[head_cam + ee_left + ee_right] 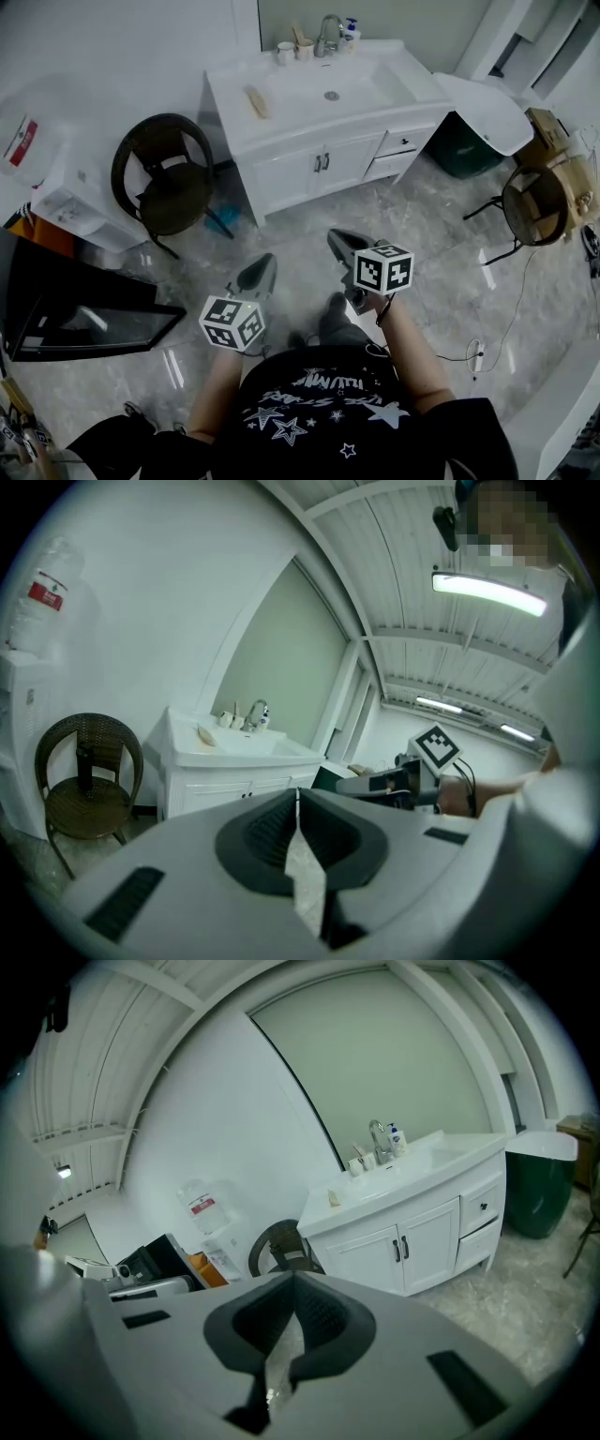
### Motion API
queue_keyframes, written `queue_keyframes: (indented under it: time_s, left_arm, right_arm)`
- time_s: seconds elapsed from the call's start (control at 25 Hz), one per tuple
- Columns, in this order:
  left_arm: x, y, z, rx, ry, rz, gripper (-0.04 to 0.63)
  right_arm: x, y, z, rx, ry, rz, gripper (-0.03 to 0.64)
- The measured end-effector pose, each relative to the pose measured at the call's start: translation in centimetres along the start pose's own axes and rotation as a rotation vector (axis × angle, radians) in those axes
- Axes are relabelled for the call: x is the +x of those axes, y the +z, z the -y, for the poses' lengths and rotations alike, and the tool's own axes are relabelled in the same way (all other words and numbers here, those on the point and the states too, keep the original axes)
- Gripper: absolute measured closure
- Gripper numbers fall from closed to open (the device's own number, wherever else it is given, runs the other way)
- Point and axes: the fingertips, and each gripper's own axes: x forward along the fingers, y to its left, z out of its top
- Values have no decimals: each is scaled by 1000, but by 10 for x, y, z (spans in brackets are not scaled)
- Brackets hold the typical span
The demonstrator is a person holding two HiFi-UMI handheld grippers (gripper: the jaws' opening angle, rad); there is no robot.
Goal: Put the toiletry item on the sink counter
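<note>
The white sink counter stands against the far wall, about a step ahead of me. On it lie a wooden comb-like item, two cups, a faucet and a blue-capped bottle. My left gripper and right gripper hover over the marble floor in front of the counter, both shut with nothing between the jaws. The counter shows left of centre in the left gripper view, beyond my shut left gripper. In the right gripper view the counter lies beyond my shut right gripper.
A dark wicker chair stands left of the counter, beside a water dispenser. A green bin sits right of the counter, with a second chair farther right. A black cabinet is at my left. A cable lies on the floor.
</note>
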Motion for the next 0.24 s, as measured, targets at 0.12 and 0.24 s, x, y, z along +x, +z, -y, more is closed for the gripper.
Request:
queue_keyframes:
  time_s: [0.12, 0.24]
  left_arm:
    - [12, 3, 0, 2, 4, -3, 575]
    - [28, 6, 3, 6, 3, -7, 575]
  right_arm:
    - [2, 6, 9, -8, 7, -3, 602]
    - [4, 14, 23, -13, 9, -4, 603]
